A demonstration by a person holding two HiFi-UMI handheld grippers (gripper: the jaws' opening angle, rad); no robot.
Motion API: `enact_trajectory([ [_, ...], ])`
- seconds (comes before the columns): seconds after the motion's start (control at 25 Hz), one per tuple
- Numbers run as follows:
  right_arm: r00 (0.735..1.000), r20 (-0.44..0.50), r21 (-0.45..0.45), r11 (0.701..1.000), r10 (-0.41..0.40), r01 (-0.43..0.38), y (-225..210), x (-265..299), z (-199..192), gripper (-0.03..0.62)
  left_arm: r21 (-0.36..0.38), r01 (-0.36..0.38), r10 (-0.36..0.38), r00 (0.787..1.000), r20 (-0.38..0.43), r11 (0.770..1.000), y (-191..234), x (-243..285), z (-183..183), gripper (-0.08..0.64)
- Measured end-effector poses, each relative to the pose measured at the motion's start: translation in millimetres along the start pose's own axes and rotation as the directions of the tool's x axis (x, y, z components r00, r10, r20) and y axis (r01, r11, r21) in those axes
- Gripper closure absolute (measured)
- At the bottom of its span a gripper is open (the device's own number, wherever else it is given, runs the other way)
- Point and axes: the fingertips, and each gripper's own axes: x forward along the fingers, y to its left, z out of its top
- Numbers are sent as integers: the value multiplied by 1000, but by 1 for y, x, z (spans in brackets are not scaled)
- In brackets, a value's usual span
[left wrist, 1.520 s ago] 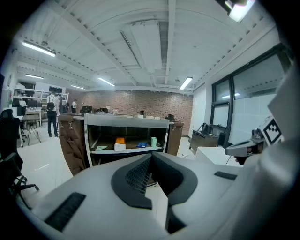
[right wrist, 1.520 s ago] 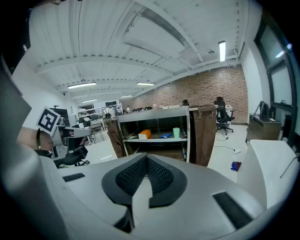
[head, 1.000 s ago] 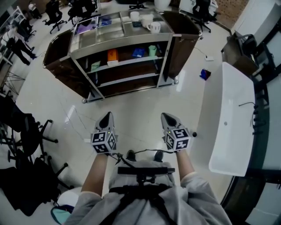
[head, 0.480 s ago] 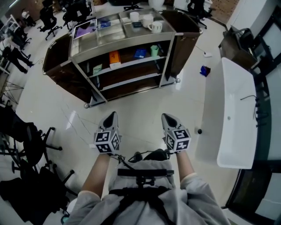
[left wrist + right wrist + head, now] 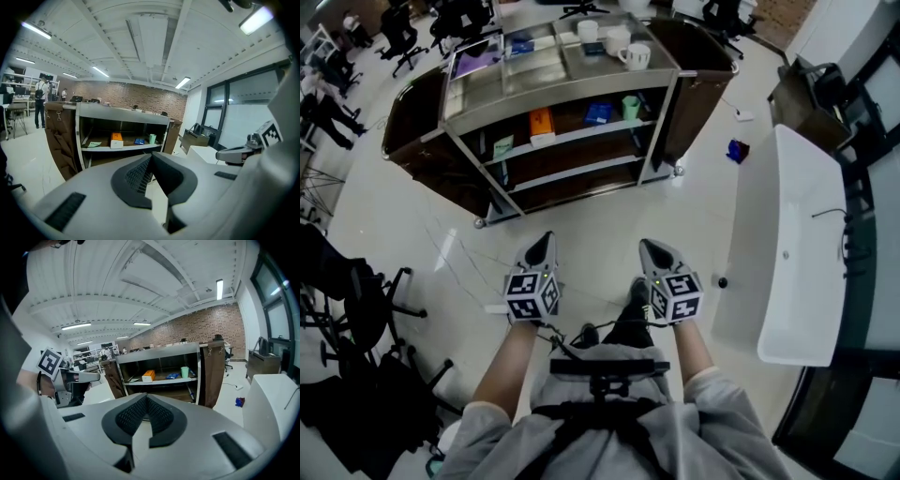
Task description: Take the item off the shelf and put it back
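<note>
I've walked nearer the cart [image 5: 567,91]; my left hand-held gripper [image 5: 539,246] and right hand-held gripper [image 5: 649,251] are both closed and empty, while the orange box [image 5: 541,122] waits on its shelf [image 5: 581,134], well beyond reach

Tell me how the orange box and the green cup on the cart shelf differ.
The orange box is a low rectangular block; the green cup is round and stands upright. The orange box sits near the shelf's middle, the green cup near its right end. Both rest on the cart's upper shelf.
</note>
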Motion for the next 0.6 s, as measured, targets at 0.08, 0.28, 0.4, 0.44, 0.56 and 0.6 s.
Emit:
enact_trajectory([
  [0.08, 1000, -1, -7, 1000, 18, -18, -9, 9, 5, 583, -39, -7, 6, 1000, -12, 999, -4, 15, -1, 553],
  [0.28, 998, -26, 6, 998, 64, -64, -43, 31, 14, 583, -174, -31, 21, 998, -59, 984, -24, 65, -2, 553],
  [0.4, 996, -46, -2, 997, 81, -81, -72, 48, 20, 583, -230, -37, 19, 996, -83, 972, -40, 108, 2, 554],
  [0.44, 995, -53, -3, 996, 88, -89, -82, 54, 22, 583, -242, -39, 18, 996, -88, 970, -45, 123, 4, 554],
  [0.56, 992, -55, 3, 994, 112, -112, -109, 71, 33, 583, -259, -54, 29, 995, -100, 964, -59, 164, 10, 554],
  [0.6, 991, -58, 5, 992, 122, -122, -117, 77, 37, 583, -268, -62, 35, 994, -103, 961, -62, 177, 12, 554],
])
